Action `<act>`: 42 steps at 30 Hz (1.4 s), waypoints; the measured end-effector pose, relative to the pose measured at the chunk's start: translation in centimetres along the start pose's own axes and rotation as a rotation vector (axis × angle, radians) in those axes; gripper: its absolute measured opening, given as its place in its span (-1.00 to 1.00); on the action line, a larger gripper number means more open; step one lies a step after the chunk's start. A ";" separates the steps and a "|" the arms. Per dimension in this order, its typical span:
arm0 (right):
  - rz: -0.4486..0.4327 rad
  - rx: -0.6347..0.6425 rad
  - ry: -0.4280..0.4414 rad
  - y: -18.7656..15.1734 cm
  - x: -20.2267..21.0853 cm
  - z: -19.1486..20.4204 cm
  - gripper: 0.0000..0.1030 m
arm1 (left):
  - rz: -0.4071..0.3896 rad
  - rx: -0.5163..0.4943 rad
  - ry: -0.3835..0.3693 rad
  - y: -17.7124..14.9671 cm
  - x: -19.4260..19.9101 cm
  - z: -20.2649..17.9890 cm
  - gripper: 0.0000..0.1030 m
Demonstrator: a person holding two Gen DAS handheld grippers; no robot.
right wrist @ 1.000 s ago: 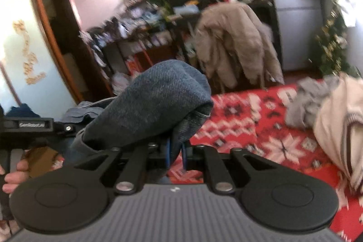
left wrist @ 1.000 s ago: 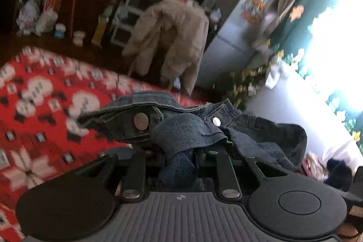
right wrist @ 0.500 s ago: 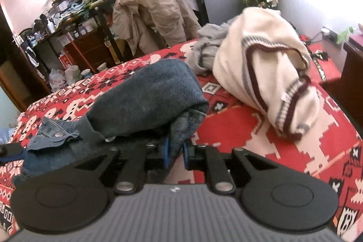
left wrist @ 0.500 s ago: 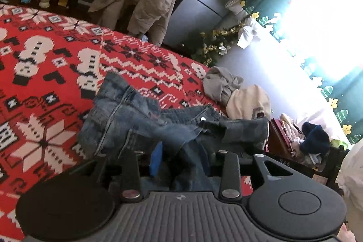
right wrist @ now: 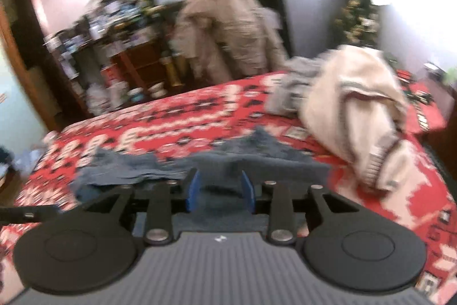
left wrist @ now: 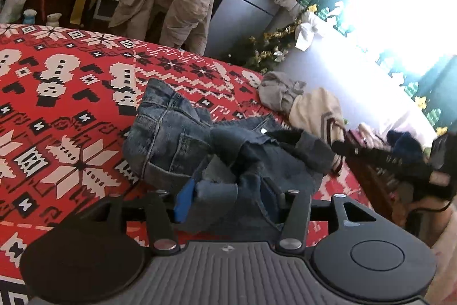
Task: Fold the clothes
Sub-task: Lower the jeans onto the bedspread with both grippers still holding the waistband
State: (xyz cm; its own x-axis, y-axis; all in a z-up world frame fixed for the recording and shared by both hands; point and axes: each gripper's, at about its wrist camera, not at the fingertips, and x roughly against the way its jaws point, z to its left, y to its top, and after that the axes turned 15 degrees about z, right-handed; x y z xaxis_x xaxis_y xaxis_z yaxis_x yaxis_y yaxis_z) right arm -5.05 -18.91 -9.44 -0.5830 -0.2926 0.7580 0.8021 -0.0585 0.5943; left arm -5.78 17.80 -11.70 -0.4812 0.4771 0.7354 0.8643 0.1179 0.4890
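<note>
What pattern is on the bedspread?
Red bedspread with white snowflakes and snowmen and black accents, clearest in the left wrist view.

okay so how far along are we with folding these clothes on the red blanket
Early. Done: the jeans are down on the red blanket, still rumpled rather than folded. In hand: the left gripper and right gripper have just been opening, denim loose between their blue pads. Left: folding the jeans flat, then the cream sweater and grey garment heaped beyond.
</note>
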 end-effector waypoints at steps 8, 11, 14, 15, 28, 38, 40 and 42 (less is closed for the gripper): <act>0.024 0.149 -0.033 1.0 -1.2 5.1 -0.10 | -0.031 0.041 0.023 -0.4 0.8 0.9 -0.02; 0.013 0.178 -0.136 1.6 -1.4 5.2 -0.01 | -0.052 0.069 0.038 -0.2 1.6 1.9 0.01; 0.017 0.209 -0.197 2.2 -1.8 4.8 0.11 | -0.068 0.092 0.055 0.4 2.0 2.9 0.05; 0.021 0.223 -0.215 2.3 -2.0 4.7 0.11 | -0.070 0.095 0.058 0.7 2.0 3.1 0.05; 0.099 0.256 -0.261 2.0 -3.8 2.2 -1.00 | -0.054 0.100 0.077 1.6 1.1 3.9 0.07; 0.052 0.139 -0.185 3.4 -0.6 -1.5 -0.86 | -0.031 0.102 0.006 7.2 -0.8 6.4 0.15; 0.048 0.122 -0.175 4.2 -0.7 -2.3 -0.81 | -0.011 0.115 -0.010 8.4 -1.7 7.1 0.14; 0.047 0.112 -0.171 5.1 -1.0 -3.1 -0.74 | 0.007 0.128 -0.010 9.5 -2.5 7.7 0.08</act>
State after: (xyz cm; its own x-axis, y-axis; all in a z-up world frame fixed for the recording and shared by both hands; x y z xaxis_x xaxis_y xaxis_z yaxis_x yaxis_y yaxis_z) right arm 0.00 -21.90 -8.00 -0.5665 -0.1259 0.8144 0.8150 0.0603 0.5763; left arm 4.75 24.44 -12.57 -0.4746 0.4864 0.7336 0.8793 0.2245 0.4201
